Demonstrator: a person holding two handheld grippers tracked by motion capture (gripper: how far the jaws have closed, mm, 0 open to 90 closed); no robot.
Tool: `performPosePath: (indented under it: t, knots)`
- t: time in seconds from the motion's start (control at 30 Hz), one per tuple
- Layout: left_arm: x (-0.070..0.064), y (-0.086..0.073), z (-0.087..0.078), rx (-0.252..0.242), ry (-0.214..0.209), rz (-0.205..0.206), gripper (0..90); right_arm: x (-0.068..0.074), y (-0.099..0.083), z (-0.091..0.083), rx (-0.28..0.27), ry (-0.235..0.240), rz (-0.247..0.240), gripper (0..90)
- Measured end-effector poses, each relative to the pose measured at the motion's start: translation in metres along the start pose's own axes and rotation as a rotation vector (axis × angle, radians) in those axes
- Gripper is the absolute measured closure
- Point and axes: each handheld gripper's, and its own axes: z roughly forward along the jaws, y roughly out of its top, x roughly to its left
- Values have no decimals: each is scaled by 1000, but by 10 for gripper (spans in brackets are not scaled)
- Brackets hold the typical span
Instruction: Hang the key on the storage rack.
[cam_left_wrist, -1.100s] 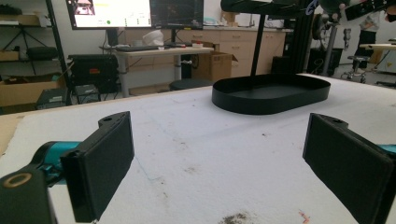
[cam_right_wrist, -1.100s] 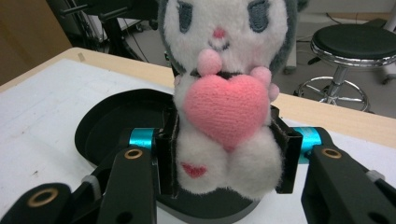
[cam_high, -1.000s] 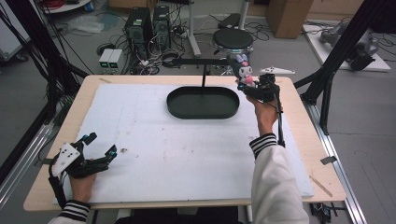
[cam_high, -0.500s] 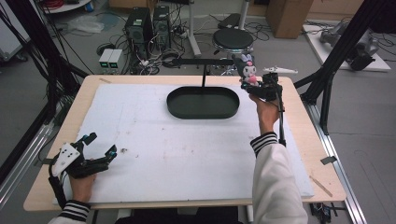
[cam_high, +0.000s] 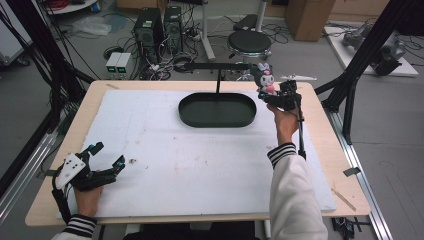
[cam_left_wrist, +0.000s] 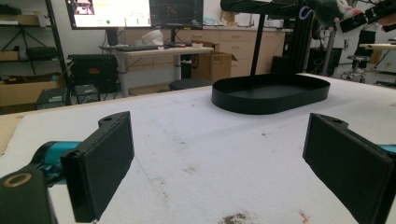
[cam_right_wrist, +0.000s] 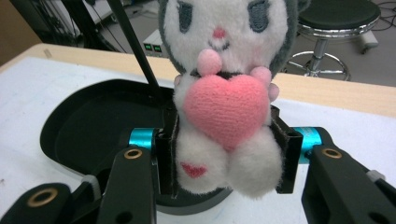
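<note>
The soft toy (cam_high: 264, 81) is squeezed upright in the right gripper (cam_high: 280, 97), raised just beside the right end of the black tray (cam_high: 217, 120). The left gripper (cam_high: 100, 162) is wide open, empty, far away.

A white foam mat (cam_high: 200, 165) covers most of a wooden table (cam_high: 330, 150), smudged with a few dark specks near the front. Beyond the table, a round black stool (cam_high: 249, 42) stands on the grey floor, with two black computer towers (cam_high: 159, 22) and a pair of small pale boxes (cam_high: 119, 62) to its left amid loose cables. A cardboard box (cam_high: 304, 17) sits farther right. In the left gripper view, a lit monitor (cam_left_wrist: 135, 13) hangs above a desk (cam_left_wrist: 159, 49) at the back of the room
</note>
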Motion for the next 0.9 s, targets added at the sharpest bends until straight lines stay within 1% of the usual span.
performPosePath:
  t: [0.2,0.23,0.27,0.3,0.53,0.57,0.6,0.63,0.67,0.7,0.9]
  knots:
    - [0,0,0,1,0,-1,92,-4,-9,4,15,-6,-1,547]
    - [0,0,0,2,-2,-2,92,-5,-13,5,25,-14,2,546]
    - [0,0,0,-1,0,0,92,-5,-13,5,25,-14,2,546]
    - [0,0,0,-1,0,0,92,-7,-16,8,39,-15,3,547]
    - [0,0,0,0,0,0,92,-7,-20,15,62,-15,3,546]
    - [0,0,0,1,0,-1,92,-7,-21,19,79,-19,-2,546]
    - [0,0,0,1,0,-1,92,-7,-21,19,79,-19,-2,546]
    - [0,0,0,0,0,-1,92,-6,-23,22,98,-24,-20,545]
    - [0,0,0,0,0,-1,92,-6,-23,22,98,-24,-20,545]
    - [0,0,0,0,0,-1,92,-3,-23,26,111,-30,-41,545]
    - [0,0,0,0,0,-2,92,-1,-25,34,119,-27,-40,543]
